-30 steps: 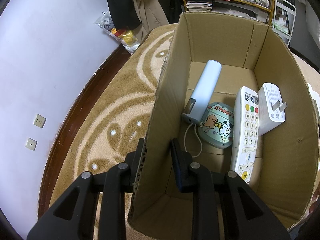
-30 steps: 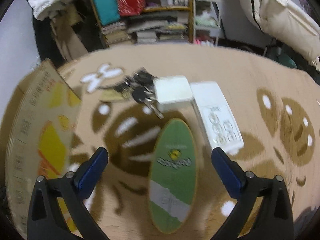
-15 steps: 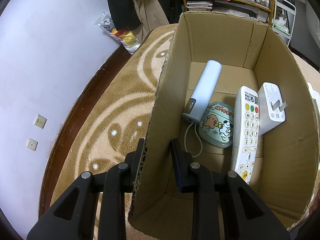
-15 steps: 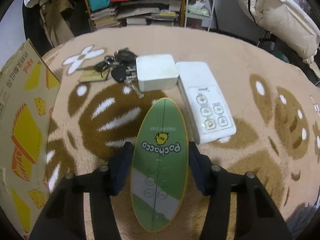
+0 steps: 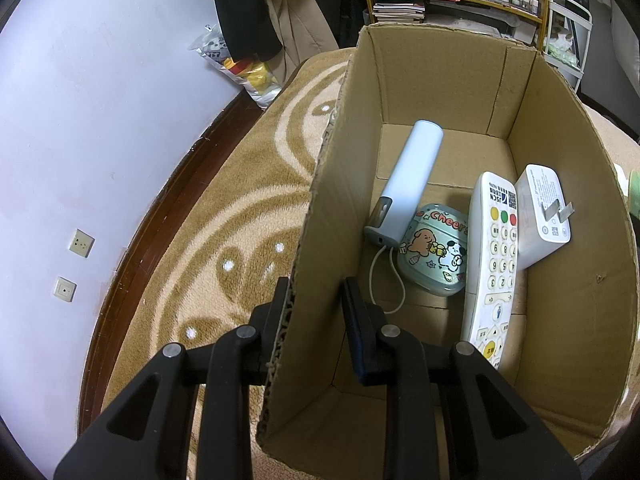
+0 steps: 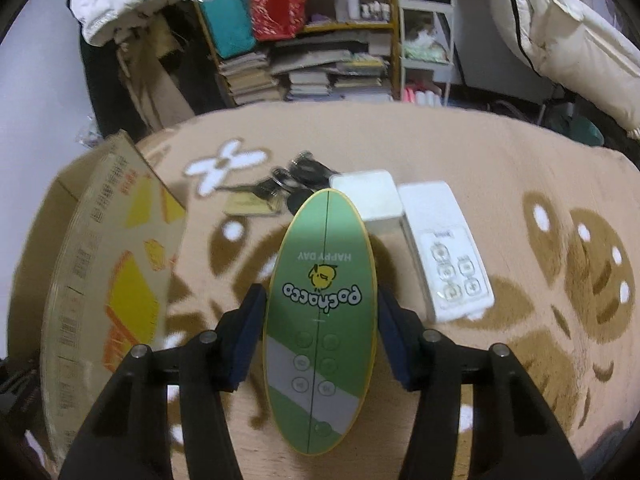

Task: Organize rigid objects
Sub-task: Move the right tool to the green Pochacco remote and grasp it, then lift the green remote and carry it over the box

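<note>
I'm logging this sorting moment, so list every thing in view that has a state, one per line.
Left tool: shut on the box wall.
Right tool: shut on the green oval case.
Cardboard box: open at the top, partly filled.
Green oval case: lifted off the rug, gripped at its sides.
Remote: inside the box, buttons up.
Charger: inside the box, prongs folded out.
Keys: on the rug, outside the box.

Pale wall (image 5: 80, 120) with two sockets (image 5: 81, 242); dark wood skirting (image 5: 160, 216); tan patterned carpet (image 5: 240, 208); cluttered shelf unit (image 6: 320, 40) with stacked books (image 6: 312, 76); hanging coats (image 5: 272, 12).
</note>
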Demonstrator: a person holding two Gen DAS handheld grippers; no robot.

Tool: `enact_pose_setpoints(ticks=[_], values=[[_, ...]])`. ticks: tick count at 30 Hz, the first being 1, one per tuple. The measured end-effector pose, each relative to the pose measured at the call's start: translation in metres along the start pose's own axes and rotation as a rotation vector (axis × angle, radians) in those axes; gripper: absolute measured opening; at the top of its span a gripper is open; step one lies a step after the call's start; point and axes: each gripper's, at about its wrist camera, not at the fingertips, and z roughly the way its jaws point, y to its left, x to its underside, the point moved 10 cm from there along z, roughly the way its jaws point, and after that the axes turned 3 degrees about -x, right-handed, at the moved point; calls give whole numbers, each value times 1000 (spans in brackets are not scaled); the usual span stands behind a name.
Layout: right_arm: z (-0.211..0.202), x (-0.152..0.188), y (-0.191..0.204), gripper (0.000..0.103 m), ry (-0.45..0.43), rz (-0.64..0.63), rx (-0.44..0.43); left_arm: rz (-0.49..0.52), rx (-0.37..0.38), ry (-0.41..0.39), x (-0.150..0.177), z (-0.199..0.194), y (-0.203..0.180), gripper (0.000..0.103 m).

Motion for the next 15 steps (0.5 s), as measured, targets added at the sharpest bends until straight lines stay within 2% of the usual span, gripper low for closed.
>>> enact_pose_setpoints(ticks=[8,15], values=[[-13,-11,18,58,-40,-10,-64,1,-1,0,0,0,0,25],[-41,-26,43,58,-113,-32,-138,1,-1,0,0,0,0,25]])
